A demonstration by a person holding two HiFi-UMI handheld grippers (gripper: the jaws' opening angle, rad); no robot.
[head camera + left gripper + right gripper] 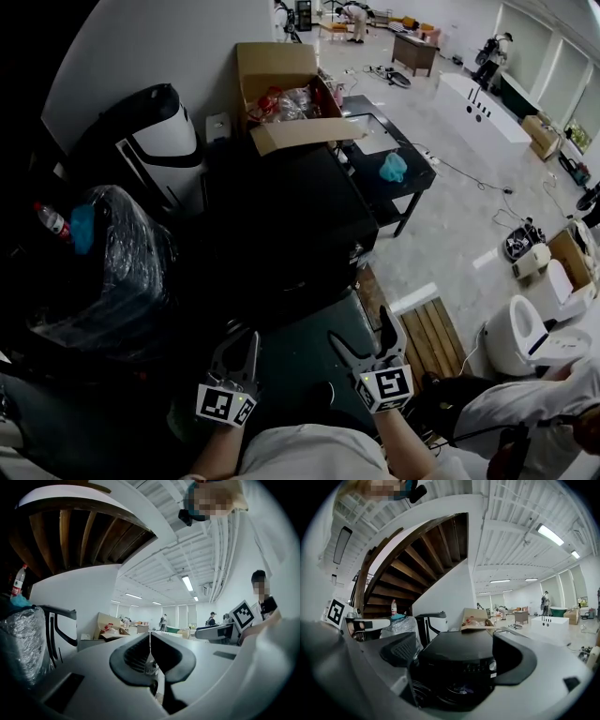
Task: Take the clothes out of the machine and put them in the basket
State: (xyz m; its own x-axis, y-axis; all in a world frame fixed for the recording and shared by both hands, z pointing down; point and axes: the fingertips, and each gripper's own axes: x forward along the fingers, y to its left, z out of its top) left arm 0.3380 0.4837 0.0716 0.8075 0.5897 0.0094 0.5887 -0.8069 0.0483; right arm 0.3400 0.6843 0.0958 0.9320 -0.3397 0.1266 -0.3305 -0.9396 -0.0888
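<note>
Black plastic all over, the machine (pixel 281 225) sits right ahead of you, and both tools hang just short of its front. That reads as the approach to the door, with no reaching in yet. Your right gripper (pixel 364 336) has its jaws spread wide with nothing between them. They frame the machine's front face, a sensible stance for taking hold of the round door (pixel 454 691) or whatever lies behind it. Your left gripper (pixel 239 345) has its jaws pressed together on nothing and is held beside the other, pointing over the lid, so I judge it is only waiting. The machine has a flat dark top, a row of small buttons and a pale knob (pixel 492 666) along the front edge, and the porthole below. Low in that porthole a faint bluish patch may be clothing, but it is too dim to say. No basket shows plainly in any view; the cardboard box (pixel 281 94) beyond the machine holds odds and ends.
</note>
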